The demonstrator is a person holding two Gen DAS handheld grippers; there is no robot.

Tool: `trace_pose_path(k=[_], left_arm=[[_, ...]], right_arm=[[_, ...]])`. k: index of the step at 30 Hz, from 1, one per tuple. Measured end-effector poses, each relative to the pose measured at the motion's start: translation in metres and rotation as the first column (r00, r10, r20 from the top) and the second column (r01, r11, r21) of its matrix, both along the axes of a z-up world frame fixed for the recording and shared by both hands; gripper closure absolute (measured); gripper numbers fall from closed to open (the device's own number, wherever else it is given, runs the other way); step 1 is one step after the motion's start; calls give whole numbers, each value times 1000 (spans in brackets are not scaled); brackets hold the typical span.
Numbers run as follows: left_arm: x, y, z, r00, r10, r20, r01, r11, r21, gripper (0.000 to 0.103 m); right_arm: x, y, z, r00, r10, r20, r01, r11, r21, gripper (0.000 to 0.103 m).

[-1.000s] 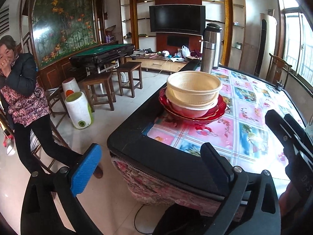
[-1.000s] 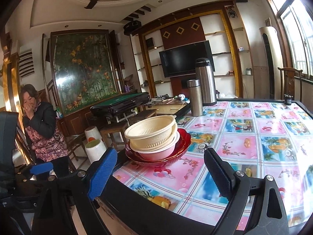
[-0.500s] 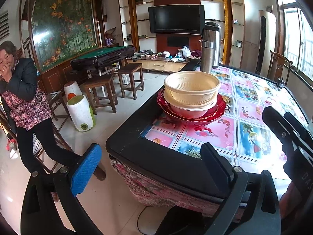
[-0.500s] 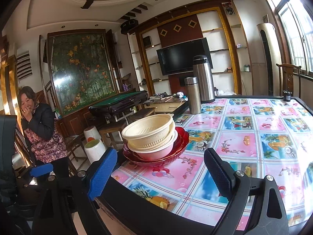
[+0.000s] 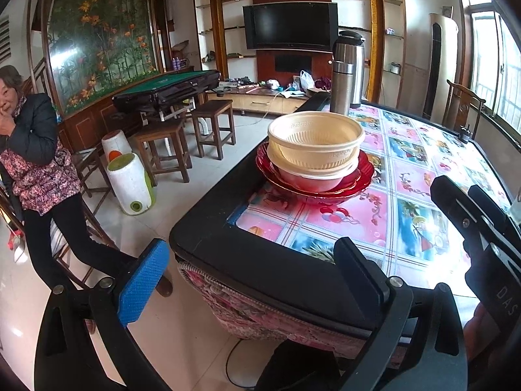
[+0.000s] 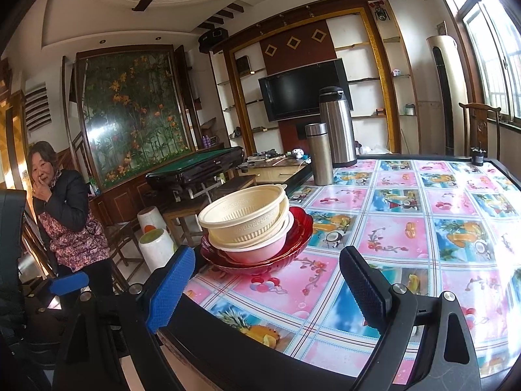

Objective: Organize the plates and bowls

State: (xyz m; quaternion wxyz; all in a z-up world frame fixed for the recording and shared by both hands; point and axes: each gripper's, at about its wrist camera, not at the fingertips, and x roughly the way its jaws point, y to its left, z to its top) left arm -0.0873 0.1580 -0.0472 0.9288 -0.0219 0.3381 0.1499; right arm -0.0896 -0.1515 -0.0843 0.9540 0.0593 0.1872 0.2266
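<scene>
living room, table with fruit-print cloth | left tongs apart, empty, off the table corner | right tongs apart, empty, over near edge | cream bowl nested in pink bowl on red plates, ahead by left edge | two steel flasks at far end | a person stands left

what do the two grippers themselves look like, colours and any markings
Both are black plastic frames with silver screws. The left gripper and the right gripper each have one bright blue textured pad and one black ribbed pad. In the left wrist view the right gripper's black side shows pale raised letters, "DAS".
</scene>
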Motion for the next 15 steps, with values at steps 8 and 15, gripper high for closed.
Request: trace_pose_path(k=[8, 15], left_arm=[[-2, 11, 5, 999, 32, 43, -31, 999, -21, 1], [1, 11, 2, 999, 22, 39, -21, 1000, -23, 1]], right_arm=[[3, -1, -2, 1000, -4, -15, 4, 1000, 4, 11], [3, 2, -3, 1000, 1, -6, -1, 1000, -5, 11]])
